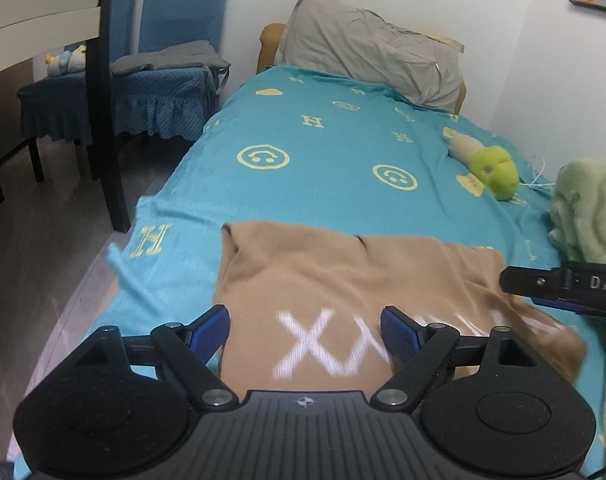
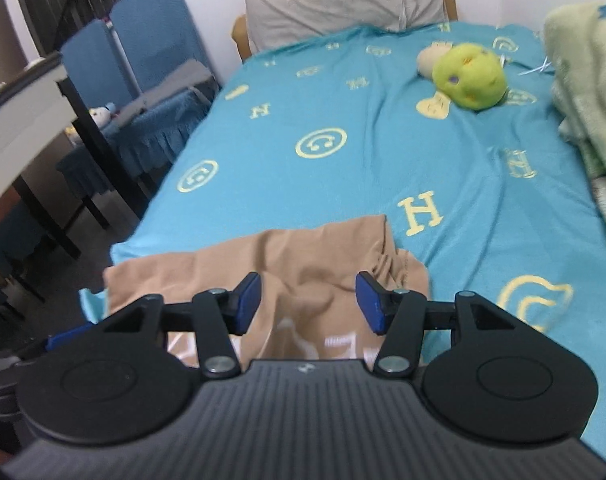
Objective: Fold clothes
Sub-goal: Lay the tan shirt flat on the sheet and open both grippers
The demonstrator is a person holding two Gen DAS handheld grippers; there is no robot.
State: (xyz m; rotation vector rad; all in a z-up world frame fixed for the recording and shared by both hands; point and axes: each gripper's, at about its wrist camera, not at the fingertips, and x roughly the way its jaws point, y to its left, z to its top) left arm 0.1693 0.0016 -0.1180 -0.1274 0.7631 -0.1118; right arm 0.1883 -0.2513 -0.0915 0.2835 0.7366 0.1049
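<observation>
A tan garment (image 1: 343, 276) with white lettering lies on the turquoise bedspread (image 1: 323, 152) at the near end of the bed. It also shows in the right wrist view (image 2: 303, 260), rumpled at its far edge. My left gripper (image 1: 305, 326) is open above the garment's near part, over the white letters. My right gripper (image 2: 307, 300) is open above the garment's right part; its black body shows at the right edge of the left wrist view (image 1: 563, 284). Neither gripper holds the cloth.
A grey pillow (image 1: 375, 48) leans at the head of the bed. A green plush toy (image 1: 497, 170) and a pale green blanket (image 1: 591, 208) lie on the right side. Blue-covered chairs (image 1: 163, 80) and a dark-legged table (image 1: 103, 100) stand left of the bed.
</observation>
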